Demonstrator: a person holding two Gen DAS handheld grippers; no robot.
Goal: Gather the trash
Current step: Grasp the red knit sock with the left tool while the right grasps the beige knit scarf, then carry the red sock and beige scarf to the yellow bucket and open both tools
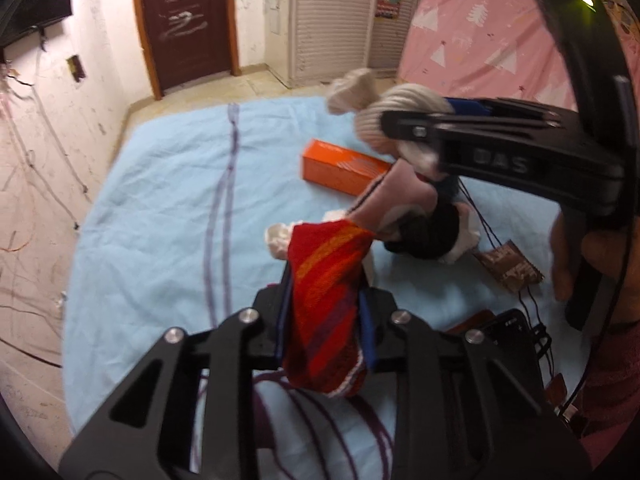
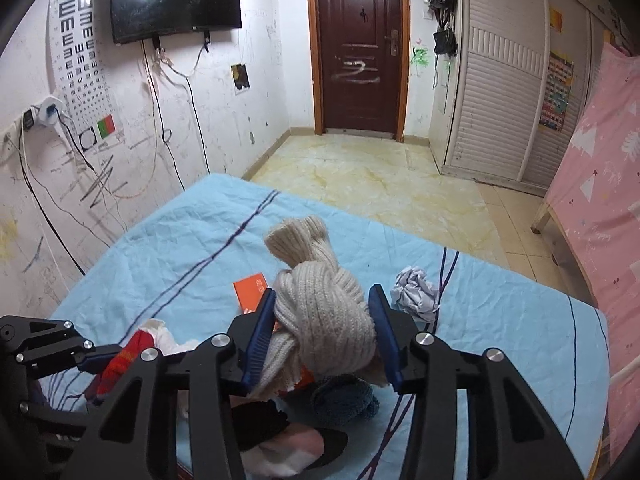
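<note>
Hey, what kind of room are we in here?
Most likely a bedroom in a home. A bed with a light blue sheet fills the foreground, a slatted white wardrobe stands along the far wall, and a TV is mounted on a scribbled-on wall beside an eye chart.

"DAS" on right tongs (image 1: pixel 390 122); eye chart (image 2: pixel 82 68) of E's

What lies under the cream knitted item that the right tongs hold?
Under the cream knitted item lie an orange box, partly covered, a blue-grey knitted piece and black clothing on the blue sheet. The rest of the box is hidden.
</note>
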